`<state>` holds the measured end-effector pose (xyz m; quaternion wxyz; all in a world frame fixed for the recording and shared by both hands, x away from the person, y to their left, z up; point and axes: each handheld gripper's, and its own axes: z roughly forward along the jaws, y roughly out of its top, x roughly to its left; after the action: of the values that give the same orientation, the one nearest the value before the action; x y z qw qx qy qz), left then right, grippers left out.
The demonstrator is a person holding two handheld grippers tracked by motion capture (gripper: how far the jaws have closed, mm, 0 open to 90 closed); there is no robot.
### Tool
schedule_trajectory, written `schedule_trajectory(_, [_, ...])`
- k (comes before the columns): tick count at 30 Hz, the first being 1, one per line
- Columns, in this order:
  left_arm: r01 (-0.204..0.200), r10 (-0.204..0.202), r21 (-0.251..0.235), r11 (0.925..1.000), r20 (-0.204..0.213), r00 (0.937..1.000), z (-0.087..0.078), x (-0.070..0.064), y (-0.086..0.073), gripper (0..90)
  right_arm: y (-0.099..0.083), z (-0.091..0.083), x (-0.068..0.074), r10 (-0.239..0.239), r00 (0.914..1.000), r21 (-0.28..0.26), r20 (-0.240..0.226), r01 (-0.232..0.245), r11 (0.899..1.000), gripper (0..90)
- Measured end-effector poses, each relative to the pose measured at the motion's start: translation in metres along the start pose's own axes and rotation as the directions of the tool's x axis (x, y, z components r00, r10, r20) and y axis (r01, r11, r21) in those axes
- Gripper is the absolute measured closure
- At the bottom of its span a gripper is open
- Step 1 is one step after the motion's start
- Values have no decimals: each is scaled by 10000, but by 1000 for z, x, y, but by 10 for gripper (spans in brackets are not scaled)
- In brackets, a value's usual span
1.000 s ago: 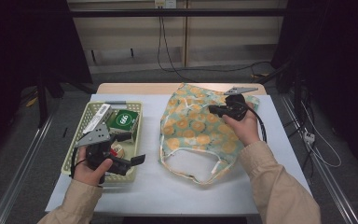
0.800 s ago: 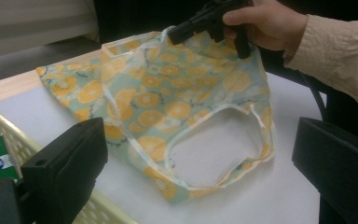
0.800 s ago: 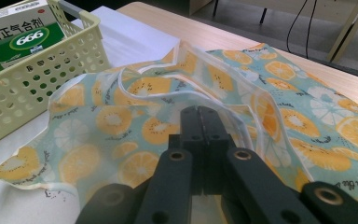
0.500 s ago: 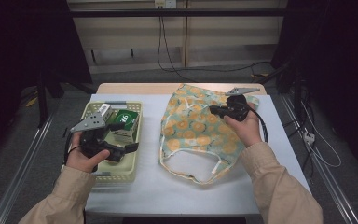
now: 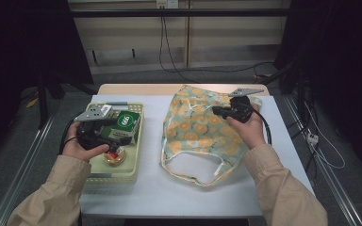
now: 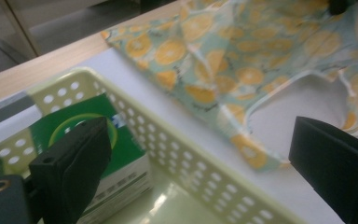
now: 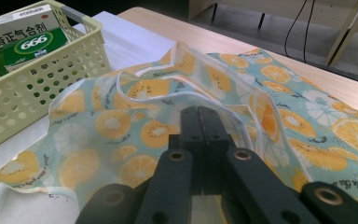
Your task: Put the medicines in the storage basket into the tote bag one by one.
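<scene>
High view: left gripper (image 5: 115,136) over basket (image 5: 136,136), above green box (image 5: 125,122); small round item under it hard to identify.
Left gripper view: jaws wide open straddling the basket wall; could snag it.
Right gripper view: right gripper (image 7: 200,122) clamped on bag (image 7: 121,126); thin film may slip.

High view: dim room, black upper corners, table (image 5: 188,188) evenly lit from above, soft shadows. Left gripper view: motion-blurred throughout. Right gripper view: sharper, near jaws soft.
</scene>
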<state>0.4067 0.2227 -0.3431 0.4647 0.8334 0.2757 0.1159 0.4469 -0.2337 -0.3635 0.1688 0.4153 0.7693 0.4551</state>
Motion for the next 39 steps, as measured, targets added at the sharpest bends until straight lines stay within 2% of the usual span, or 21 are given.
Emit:
schedule_trajectory(2, [7, -7, 78, 10000, -37, 10000, 1, 4, -3, 55, 1, -1, 0, -2, 10000, -48, 28, 2, 10000, 900])
schedule_trajectory(7, [-171, 182, 756, 9970, -143, 9997, 4, 11, -9, 61, 1, -2, -1, 53, 10000, -47, 54, -52, 10000, 900])
schedule_trajectory(11, [-179, 186, 865, 9961, -80, 9998, 7, 15, -11, 64, 1, -1, 0, 42, 10000, -59, 44, -42, 10000, 900])
schedule_trajectory(14, [-258, 280, 1104, 9936, -184, 9994, 9, 18, -15, 66, 1, -1, 1, 8, 10000, -15, 62, -8, 10000, 900])
schedule_trajectory(18, [-88, 130, 1473, 9890, -277, 9995, 13, 22, -26, 69, 2, -2, 1, 13, 10000, -58, 79, -13, 10000, 900])
schedule_trajectory(21, [-142, 206, 2070, 9782, -289, 9994, 17, 24, -31, 66, 1, -2, 0, 32, 9999, -19, 100, -32, 10000, 900])
schedule_trajectory(23, [-118, 194, 2237, 9746, -318, 9993, 19, 24, -31, 59, 1, -2, 0, 45, 9999, -6, 115, -45, 10000, 900])
schedule_trajectory(25, [50, 11, 2334, 9724, -262, 9997, 21, 25, -32, 47, 1, -2, 0, 52, 9999, 0, 108, -52, 10000, 900])
schedule_trajectory(29, [-45, 71, 2779, 9606, -86, 9999, 26, 24, -34, 65, 2, -1, 0, 28, 10000, 12, 72, -28, 10000, 900])
schedule_trajectory(31, [-128, 134, 3077, 9514, 1, 9999, 29, 24, -35, 78, 2, -1, 0, 34, 10000, 13, 63, -35, 10000, 900])
schedule_trajectory(33, [-84, -22, 3367, 9416, 312, 9995, 32, 23, -37, 119, 1, -1, 0, 52, 10000, 31, 75, -52, 10000, 900])
schedule_trajectory(36, [-198, 87, 3854, 9225, 306, 9995, 37, 23, -39, 123, 1, -1, 0, 49, 10000, 9, 65, -49, 10000, 900])
schedule_trajectory(38, [-207, 89, 3970, 9176, 315, 9995, 40, 24, -43, 122, 1, -1, 0, 30, 10000, 8, 66, -30, 10000, 900])
schedule_trajectory(39, [-300, 185, 4104, 9114, 318, 9993, 42, 24, -46, 128, 1, -1, 0, 34, 10000, 16, 60, -34, 10000, 900])
